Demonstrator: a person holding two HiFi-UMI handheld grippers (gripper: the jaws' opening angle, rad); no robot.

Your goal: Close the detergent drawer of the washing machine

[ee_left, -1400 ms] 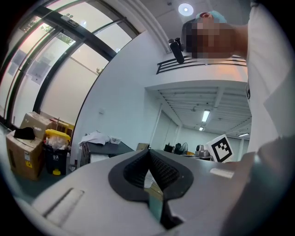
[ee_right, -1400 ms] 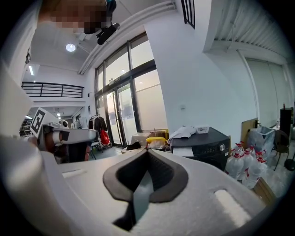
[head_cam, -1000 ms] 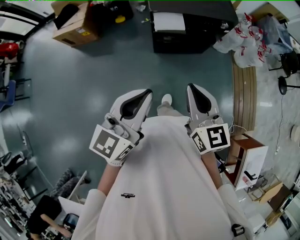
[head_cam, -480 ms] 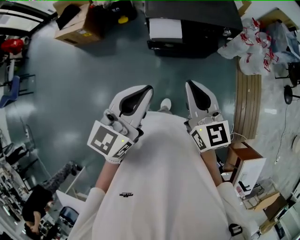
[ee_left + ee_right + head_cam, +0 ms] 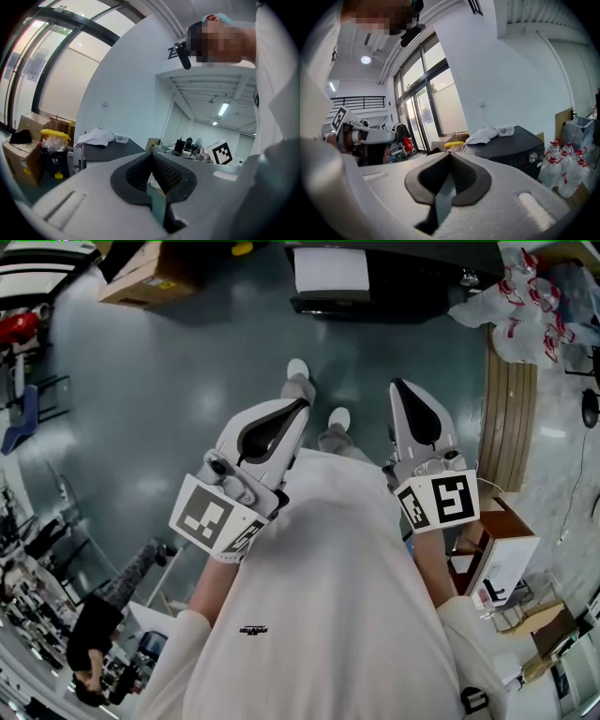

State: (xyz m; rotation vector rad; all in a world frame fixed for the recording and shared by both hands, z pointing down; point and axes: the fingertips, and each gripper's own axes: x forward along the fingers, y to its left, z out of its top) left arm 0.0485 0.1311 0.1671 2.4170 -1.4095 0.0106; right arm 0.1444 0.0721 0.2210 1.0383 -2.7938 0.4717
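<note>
The dark washing machine [image 5: 394, 282] stands on the floor ahead, at the top edge of the head view, with a white patch [image 5: 325, 270] on its top left. In the right gripper view the machine [image 5: 513, 145] shows a knob and a white cloth on top. I cannot make out the detergent drawer. My left gripper [image 5: 298, 410] and right gripper [image 5: 401, 389] are held at chest height, well short of the machine. Both are shut with nothing between the jaws, as the left gripper view [image 5: 151, 157] and the right gripper view [image 5: 450, 157] confirm.
A cardboard box [image 5: 141, 282] lies at the top left. Bagged bottles [image 5: 525, 296] sit right of the machine, above a slatted wooden board [image 5: 511, 418] and a small cabinet [image 5: 497, 554]. A person [image 5: 94, 643] is at the lower left. Grey floor lies between me and the machine.
The machine has slid toward the top edge of the head view and a foot has stepped forward. Both grippers stay shut at the chest.
</note>
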